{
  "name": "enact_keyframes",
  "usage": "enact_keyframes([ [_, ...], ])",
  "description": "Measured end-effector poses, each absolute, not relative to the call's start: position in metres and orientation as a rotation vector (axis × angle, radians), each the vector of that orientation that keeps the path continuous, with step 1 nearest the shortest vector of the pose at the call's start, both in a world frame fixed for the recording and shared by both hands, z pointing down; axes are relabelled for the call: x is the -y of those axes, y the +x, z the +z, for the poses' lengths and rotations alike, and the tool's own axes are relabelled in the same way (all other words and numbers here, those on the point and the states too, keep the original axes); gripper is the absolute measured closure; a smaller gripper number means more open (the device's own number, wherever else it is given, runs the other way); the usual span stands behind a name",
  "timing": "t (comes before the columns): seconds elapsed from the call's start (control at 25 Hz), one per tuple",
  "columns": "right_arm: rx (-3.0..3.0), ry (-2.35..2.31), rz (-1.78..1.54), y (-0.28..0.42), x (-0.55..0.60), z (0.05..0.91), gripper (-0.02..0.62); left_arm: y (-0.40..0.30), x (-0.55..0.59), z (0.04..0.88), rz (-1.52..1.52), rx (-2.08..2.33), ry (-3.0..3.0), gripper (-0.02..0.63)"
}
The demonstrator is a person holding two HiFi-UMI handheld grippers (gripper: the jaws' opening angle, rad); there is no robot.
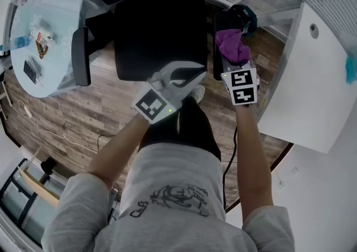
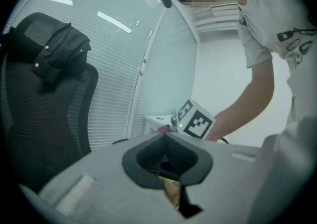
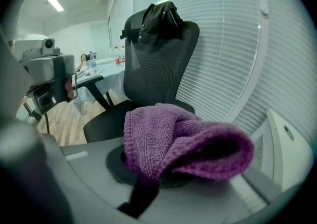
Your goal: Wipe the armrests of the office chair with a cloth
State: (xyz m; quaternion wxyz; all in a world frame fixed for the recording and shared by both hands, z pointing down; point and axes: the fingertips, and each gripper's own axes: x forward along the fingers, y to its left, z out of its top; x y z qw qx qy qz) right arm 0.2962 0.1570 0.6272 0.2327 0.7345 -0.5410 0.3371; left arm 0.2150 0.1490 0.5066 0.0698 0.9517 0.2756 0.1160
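The purple cloth [image 3: 183,143] fills the foreground of my right gripper view. It is bunched into a thick fold and clamped in the jaws of my right hand-held gripper [image 3: 158,171], with most of its bulk spilling over the top. In the head view it sits at the upper right, over the armrest [image 1: 219,39] on that side of the office chair [image 1: 159,33]. I cannot tell whether cloth and armrest are touching or only just apart.

My left hand-held gripper [image 1: 187,73] hangs in the middle of the frame over the front edge of the seat. Its jaws are closed on each other with nothing between them. The other armrest [image 1: 81,56] stands well apart at the left of the frame, beside the round worktop [image 1: 50,17].

My main worry is the grip. The cloth is pinched in a lump, not laid flat, so a firm stroke could drag it out of the jaws or let hard plastic scrape the pad. The chair may also swivel or roll away once I press on it, because my left hand-held gripper is not steadying anything. A dark cable [image 1: 228,156] trails beside my right forearm and could snag as I reach across. The jacket [image 3: 158,17] draped over the headrest could slide off if the chair jolts.
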Motion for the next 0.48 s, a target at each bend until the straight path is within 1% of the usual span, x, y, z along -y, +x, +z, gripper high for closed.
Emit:
enact_keyframes([
  [0.28, 1.510, 2.016, 0.991, 0.244, -0.202, 0.622, 0.565, 0.221, -0.162, 0.506, 0.354, -0.874, 2.855, 0.604],
  [0.48, 1.512, 2.009, 1.048, 0.226, -0.221, 0.618, 0.565, 0.227, -0.165, 0.507, 0.360, -0.888, 2.840, 0.604],
])
